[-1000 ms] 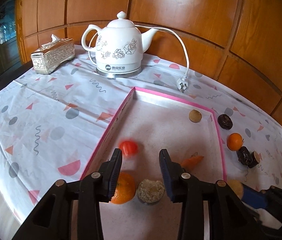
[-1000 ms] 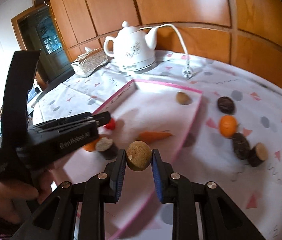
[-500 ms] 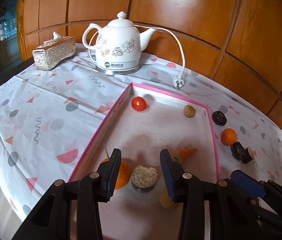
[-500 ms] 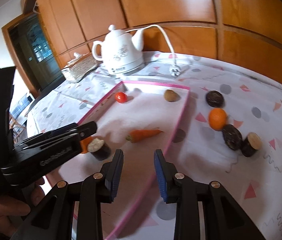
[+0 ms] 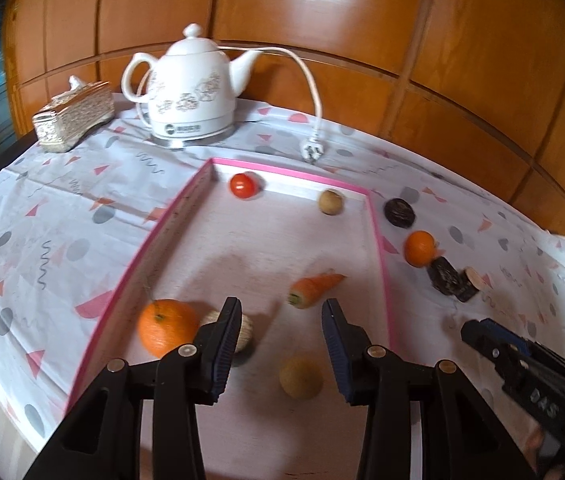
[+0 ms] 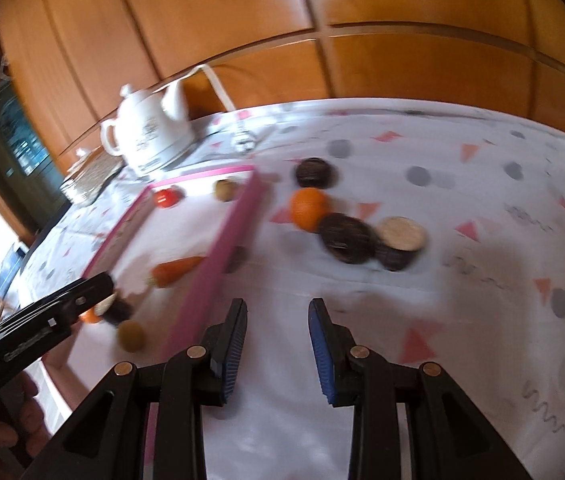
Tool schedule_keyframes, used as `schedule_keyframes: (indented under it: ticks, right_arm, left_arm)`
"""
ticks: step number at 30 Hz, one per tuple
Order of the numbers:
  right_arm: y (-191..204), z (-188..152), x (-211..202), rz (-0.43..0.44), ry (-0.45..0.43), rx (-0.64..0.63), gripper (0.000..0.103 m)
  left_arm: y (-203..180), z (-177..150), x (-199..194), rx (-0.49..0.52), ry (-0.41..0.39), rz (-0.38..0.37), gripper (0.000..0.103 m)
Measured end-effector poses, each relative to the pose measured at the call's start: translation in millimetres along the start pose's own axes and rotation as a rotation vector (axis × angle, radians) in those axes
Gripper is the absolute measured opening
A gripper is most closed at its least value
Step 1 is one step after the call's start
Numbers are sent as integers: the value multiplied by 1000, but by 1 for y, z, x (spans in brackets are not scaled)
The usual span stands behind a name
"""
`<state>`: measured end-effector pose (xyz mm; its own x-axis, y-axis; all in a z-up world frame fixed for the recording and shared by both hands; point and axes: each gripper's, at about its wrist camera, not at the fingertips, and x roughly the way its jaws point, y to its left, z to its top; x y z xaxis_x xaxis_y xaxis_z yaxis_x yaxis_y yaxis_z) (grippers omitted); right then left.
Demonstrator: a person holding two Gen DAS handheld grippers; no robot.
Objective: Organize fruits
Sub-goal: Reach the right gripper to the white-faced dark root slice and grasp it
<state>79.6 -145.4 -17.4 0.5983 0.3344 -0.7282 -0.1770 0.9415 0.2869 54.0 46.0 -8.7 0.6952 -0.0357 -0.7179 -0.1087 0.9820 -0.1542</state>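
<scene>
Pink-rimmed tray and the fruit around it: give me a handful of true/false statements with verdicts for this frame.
1. The red tomato lies inside the pink-rimmed tray. True.
2. The right hand-held gripper grips a round yellowish fruit. False: it is open and empty; the round yellowish fruit lies in the tray.
3. The orange carrot lies outside the tray. False: it is inside.
4. The small orange mandarin sits on the patterned tablecloth, outside the tray. True.
5. The left hand-held gripper is open. True.
</scene>
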Motion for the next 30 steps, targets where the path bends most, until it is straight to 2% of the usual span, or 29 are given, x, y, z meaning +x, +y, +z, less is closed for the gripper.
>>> schedule_keyframes:
  ticks: [7,12,30]
  right_arm:
    - [-38,-1,3,-83,2,72,32]
    - [-55,4,9,-125,8,84,36]
    - [-63,33,50,-152,40,34,36]
  left_arm:
    - [-24,-4,2,54,17,-53,43]
    - [-38,-8,4,87,28,-82,45]
    - [-55,-10,12,117,48,-134,46]
